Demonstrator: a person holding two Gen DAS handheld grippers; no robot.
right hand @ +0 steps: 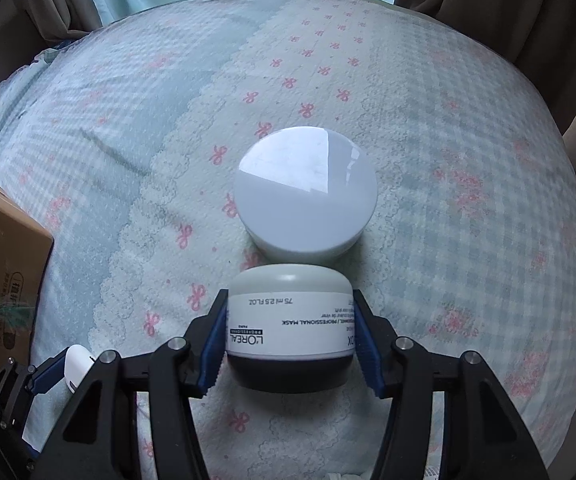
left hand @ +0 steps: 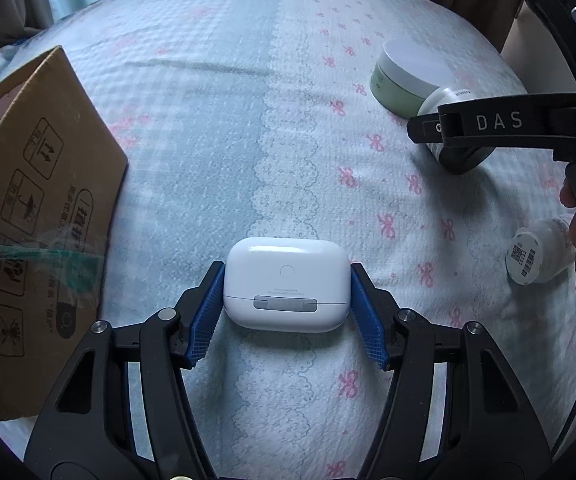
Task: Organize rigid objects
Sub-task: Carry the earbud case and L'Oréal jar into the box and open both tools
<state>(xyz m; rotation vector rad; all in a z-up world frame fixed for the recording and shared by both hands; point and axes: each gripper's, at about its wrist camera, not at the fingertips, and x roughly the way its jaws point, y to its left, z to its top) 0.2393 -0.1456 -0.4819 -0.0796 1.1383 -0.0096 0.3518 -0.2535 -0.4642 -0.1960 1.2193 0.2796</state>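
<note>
A white earbud case lies on the bedspread between the blue pads of my left gripper; the pads touch its two sides. It also shows in the right wrist view. My right gripper is shut on a small L'Oreal jar, which lies upside down, its dark lid toward me. Just beyond it stands a wide jar with a white lid, also in the left wrist view. A small white bottle lies on its side at the right.
An open cardboard box stands at the left, also in the right wrist view. The bedspread is light blue with pink bows. Curtains hang behind the bed.
</note>
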